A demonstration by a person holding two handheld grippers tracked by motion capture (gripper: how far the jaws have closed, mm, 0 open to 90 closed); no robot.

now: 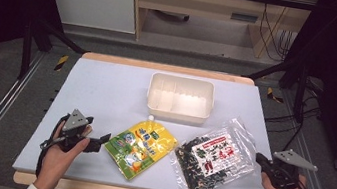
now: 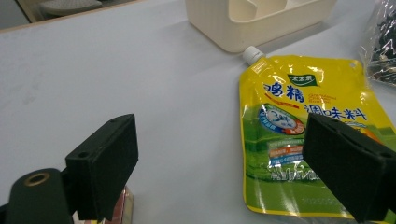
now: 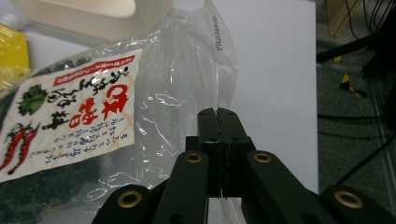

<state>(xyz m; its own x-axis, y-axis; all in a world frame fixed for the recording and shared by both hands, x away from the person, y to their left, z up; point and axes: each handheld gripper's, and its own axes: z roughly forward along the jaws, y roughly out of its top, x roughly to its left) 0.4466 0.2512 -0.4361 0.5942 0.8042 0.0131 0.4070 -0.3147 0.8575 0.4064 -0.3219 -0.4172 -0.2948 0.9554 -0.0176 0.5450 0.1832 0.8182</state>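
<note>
A clear bag of dark dried food with a red-and-white label (image 1: 212,159) (image 3: 79,116) lies at the front right of the white table top. My right gripper (image 1: 259,159) (image 3: 217,114) is at the bag's right edge, its jaws pressed flat together on the clear plastic rim. A yellow spouted pouch (image 1: 140,148) (image 2: 308,102) lies at the front middle, its white cap pointing to the back. My left gripper (image 1: 99,141) (image 2: 222,140) rests low just left of the pouch, wide open with nothing between its jaws.
A cream divided box (image 1: 183,79) (image 2: 252,23) (image 3: 84,18) stands behind both packs at the back middle. The bag's edge (image 2: 383,46) lies right of the pouch. A bare stretch of table top (image 1: 101,89) spreads to the left. Black frame legs and cables flank the table.
</note>
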